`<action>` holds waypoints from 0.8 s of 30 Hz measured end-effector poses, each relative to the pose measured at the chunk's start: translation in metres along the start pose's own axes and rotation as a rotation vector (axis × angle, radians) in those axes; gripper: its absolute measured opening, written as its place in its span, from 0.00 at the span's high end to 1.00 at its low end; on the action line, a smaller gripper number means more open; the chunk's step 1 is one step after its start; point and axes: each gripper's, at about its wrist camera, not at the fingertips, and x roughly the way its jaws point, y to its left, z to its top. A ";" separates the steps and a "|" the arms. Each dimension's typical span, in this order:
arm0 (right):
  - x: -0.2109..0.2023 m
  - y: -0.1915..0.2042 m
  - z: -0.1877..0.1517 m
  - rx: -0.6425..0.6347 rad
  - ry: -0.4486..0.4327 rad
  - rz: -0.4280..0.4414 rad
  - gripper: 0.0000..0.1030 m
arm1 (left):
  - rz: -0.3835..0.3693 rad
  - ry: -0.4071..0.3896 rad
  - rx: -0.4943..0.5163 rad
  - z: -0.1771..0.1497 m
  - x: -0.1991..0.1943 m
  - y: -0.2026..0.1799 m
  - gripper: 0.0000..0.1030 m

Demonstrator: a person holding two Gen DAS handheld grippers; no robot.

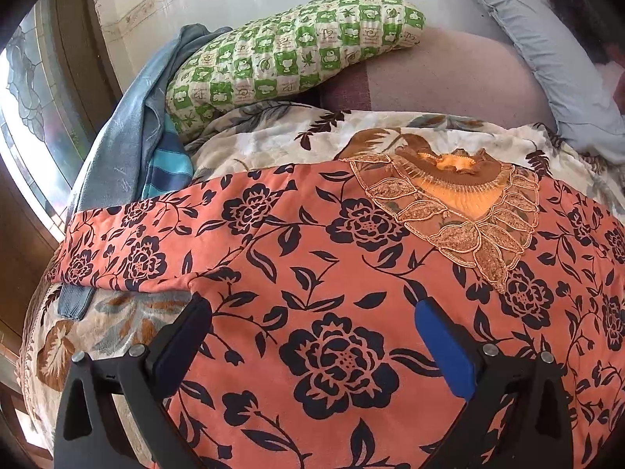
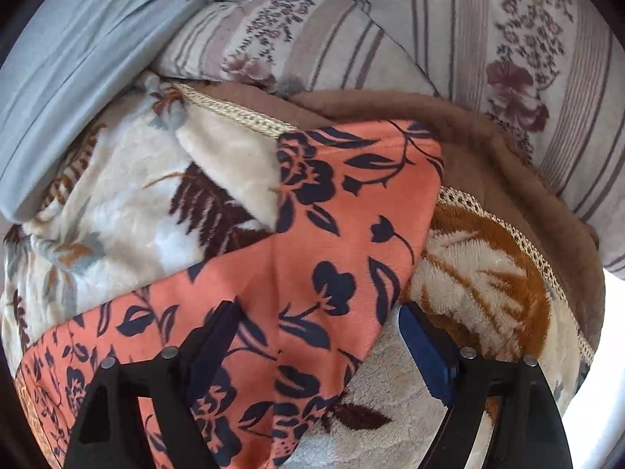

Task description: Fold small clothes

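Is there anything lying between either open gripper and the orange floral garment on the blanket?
Nothing visible. The left gripper is open directly over the orange floral garment, and the right gripper is open over its sleeve end. The green checked pillow and blue towel lie beyond it on the leaf-print blanket.

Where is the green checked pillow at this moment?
In the left wrist view, the green checked pillow lies at the top centre, against the wall, between the blue towel and the grey pillow.
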 end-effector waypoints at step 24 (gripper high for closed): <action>-0.114 0.160 -0.111 -0.123 0.157 1.115 0.85 | -0.034 0.245 -0.057 0.022 0.072 0.016 0.00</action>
